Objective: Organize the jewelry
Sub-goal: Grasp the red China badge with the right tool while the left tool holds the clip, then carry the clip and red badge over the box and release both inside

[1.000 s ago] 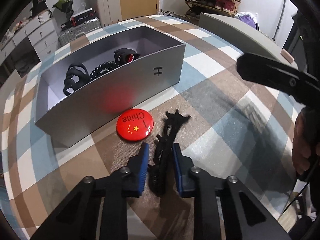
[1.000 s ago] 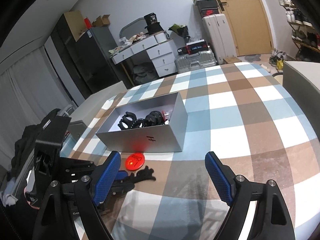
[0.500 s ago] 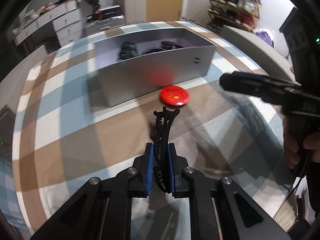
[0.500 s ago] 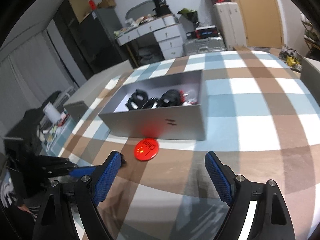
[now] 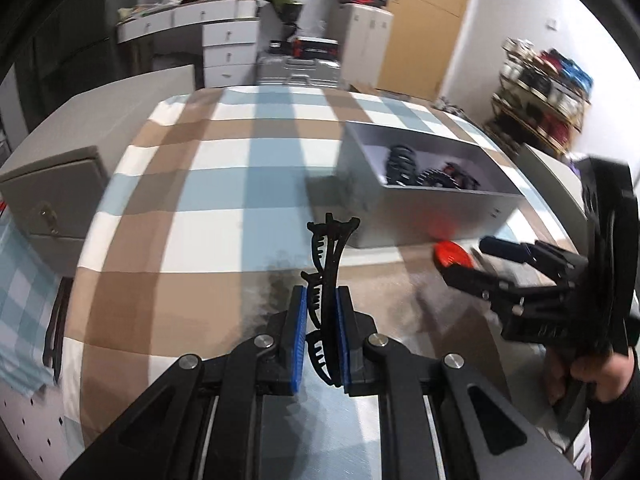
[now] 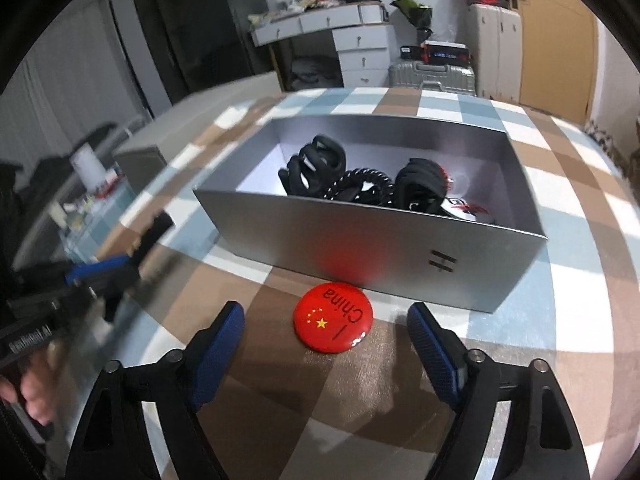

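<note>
My R tongs (image 6: 326, 354), jaws apart, straddle red badge (image 6: 333, 319) just before gray box (image 6: 372, 252); L tongs (image 5: 322, 330) clamped on black hair clip (image 5: 329, 256).

Both views are evenly lit by soft indoor light, bright enough on the checked tablecloth (image 5: 224, 184) to wash its white squares pale. Fisheye bending curves the table edges and leaves black corners. The left view is smeared by motion, worst on the grey box (image 5: 436, 216) and the far shelves. In the right view the red badge (image 6: 333, 323) is sharp and glints, casting a red reflection on the box wall; the left edge is blurred, perhaps from movement.
</note>
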`<state>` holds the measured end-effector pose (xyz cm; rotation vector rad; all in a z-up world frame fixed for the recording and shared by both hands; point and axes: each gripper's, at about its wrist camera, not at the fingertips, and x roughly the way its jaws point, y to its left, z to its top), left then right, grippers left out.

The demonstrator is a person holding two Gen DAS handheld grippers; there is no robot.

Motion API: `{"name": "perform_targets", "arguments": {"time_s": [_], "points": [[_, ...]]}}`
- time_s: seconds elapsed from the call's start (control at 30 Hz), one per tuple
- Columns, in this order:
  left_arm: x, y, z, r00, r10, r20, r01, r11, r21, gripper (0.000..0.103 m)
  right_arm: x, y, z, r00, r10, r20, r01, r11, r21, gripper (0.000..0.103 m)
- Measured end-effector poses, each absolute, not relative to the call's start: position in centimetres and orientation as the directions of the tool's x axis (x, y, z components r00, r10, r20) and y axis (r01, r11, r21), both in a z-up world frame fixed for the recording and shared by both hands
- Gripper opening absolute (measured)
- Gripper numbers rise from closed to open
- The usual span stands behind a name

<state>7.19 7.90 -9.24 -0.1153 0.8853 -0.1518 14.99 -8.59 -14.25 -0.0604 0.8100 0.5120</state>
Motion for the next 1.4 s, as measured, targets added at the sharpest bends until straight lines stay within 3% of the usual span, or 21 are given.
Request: {"name": "perform_targets", "arguments": {"time_s": [0.23,0.3,0.33,0.83,1.1,1.4], "points": [[7.1,8.9,-9.0,0.624,-0.188,-0.758,0.063,0.98,-0.191,0.009,15.2,-7.5,-14.6,0.589,0.339,-0.734,-0.449,0.892,0.052,0.065],[7.0,9.0,-8.9,0.624,-0.186,-0.759,0.065,0.98,-0.187,0.009,15.1,-7.4,-14.6,0.602,0.313,-0.735,-0.444,0.896,0.018,0.053],[6.9,9.0,-8.9,0.621,-0.186,-0.762,0.065,0.98,-0.186,0.009,15.1,-7.2,-14.5,0.605,0.309,-0.734,-0.447,0.895,0.008,0.042],[6.8,9.6,-6.7,0.653,-0.176,-0.737,0.059,0.982,-0.182,0.009,12.0,-8.6,-12.3,0.629,0.43,-0.648,-0.519,0.853,0.063,0.042],[8.0,7.1,-4.9,0.669,-0.21,-0.713,0.125,0.977,-0.171,0.009,11.6,-12.0,-9.4,0.673,0.483,-0.56,-0.482,0.861,0.162,0.042],[10.6,3.8,-3.5,0.668,-0.261,-0.697,0.202,0.965,-0.168,0.009,12.1,-13.9,-7.3,0.711,0.499,-0.495,-0.481,0.859,0.174,0.042]]}}
